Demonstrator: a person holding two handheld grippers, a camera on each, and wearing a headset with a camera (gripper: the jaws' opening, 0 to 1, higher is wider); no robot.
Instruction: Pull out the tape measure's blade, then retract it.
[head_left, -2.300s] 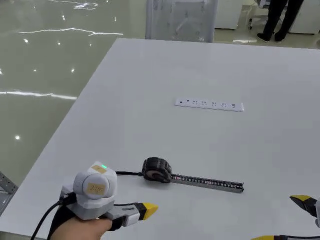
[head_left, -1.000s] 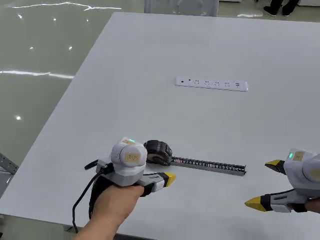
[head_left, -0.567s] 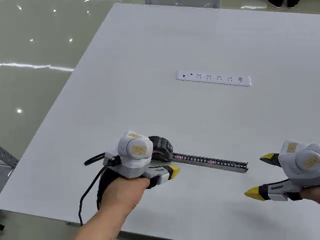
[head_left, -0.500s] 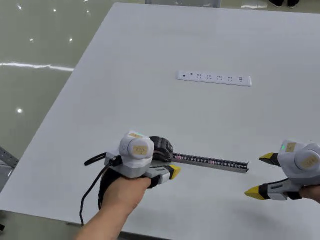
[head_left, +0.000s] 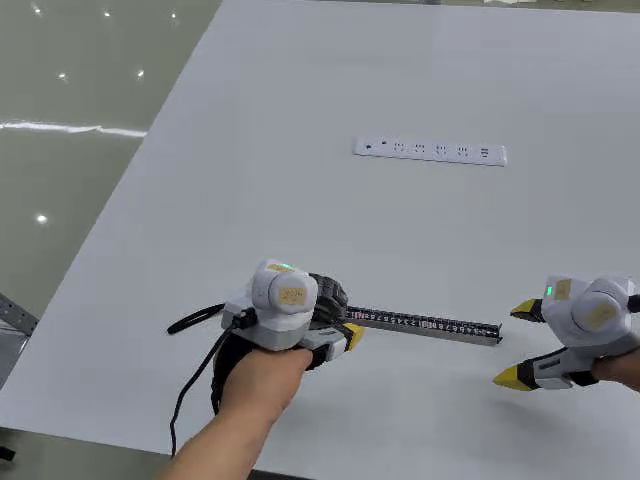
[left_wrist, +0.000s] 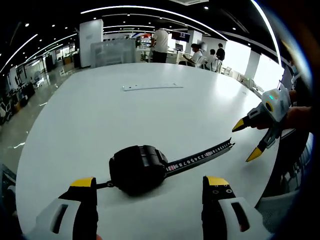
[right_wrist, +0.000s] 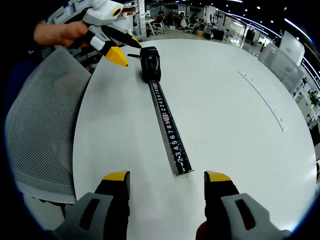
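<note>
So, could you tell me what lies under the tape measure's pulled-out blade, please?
The white table: the blade lies flat on it from case to tip. The strip directly beneath is covered, so unseen.

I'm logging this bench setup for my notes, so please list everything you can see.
Tape measure: one, black case, on the table between the left gripper's open jaws.
Blade: one, dark with printed numerals, pulled out flat toward the right gripper.
Power strip: one, white, farther back on the table.
Table: one, white.
Mesh chair: one, grey, beside the table edge.
People: several, in the background.
Left gripper: yellow-tipped, open.
Right gripper: yellow-tipped, open, just short of the blade's end.
</note>
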